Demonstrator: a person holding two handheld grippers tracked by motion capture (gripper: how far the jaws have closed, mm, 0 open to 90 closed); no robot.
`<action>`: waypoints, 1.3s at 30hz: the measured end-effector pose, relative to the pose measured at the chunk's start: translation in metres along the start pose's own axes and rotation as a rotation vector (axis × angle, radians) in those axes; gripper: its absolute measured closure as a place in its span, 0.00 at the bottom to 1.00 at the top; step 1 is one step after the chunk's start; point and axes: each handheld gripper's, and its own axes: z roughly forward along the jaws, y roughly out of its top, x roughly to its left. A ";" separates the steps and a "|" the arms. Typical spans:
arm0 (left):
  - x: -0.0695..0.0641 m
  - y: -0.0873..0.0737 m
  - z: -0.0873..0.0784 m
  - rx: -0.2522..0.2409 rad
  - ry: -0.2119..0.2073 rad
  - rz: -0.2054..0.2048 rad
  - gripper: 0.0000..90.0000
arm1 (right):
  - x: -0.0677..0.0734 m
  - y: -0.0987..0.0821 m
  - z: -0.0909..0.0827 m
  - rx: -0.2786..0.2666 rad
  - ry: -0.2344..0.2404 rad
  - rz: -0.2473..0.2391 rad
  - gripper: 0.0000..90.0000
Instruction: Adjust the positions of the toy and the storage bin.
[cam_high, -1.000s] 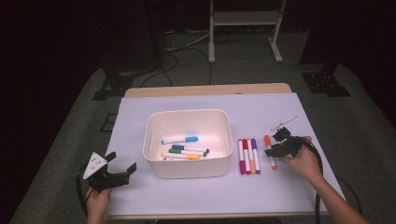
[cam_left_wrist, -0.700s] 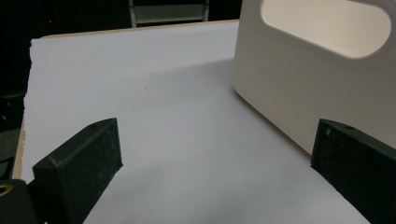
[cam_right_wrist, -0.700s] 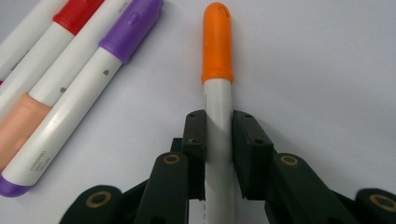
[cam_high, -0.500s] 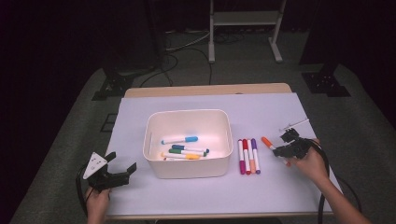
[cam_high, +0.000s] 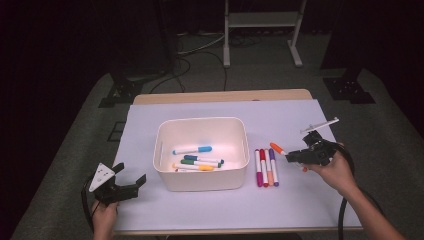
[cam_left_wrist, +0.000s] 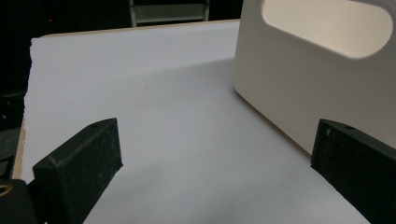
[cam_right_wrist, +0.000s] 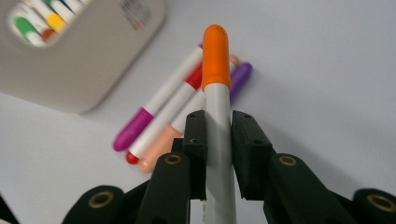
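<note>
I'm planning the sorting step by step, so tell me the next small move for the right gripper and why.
Probably carry the orange-capped white marker leftward over the white plastic bin and release it there. The right gripper is shut on that marker, which is lifted off the white table cover. Several markers already lie in the bin, while four more markers wait beside it.

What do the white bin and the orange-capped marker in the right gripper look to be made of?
White bin: likely moulded plastic, matte cream, with rounded corners and a cut-out handle. Orange-capped marker: probably smooth plastic; the cap shows a soft sheen, the white barrel looks glossy between the right gripper's black jaws.
</note>
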 end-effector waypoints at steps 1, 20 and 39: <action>0.000 0.000 0.000 -0.002 -0.001 -0.001 0.01 | 0.003 0.003 -0.003 -0.012 0.010 -0.004 0.84; 0.000 0.000 0.000 0.000 -0.003 -0.002 0.01 | 0.073 0.071 -0.057 -0.109 0.146 -0.155 0.84; 0.000 0.000 0.000 -0.001 -0.006 -0.002 0.01 | 0.155 0.126 -0.011 0.006 0.388 -0.334 0.84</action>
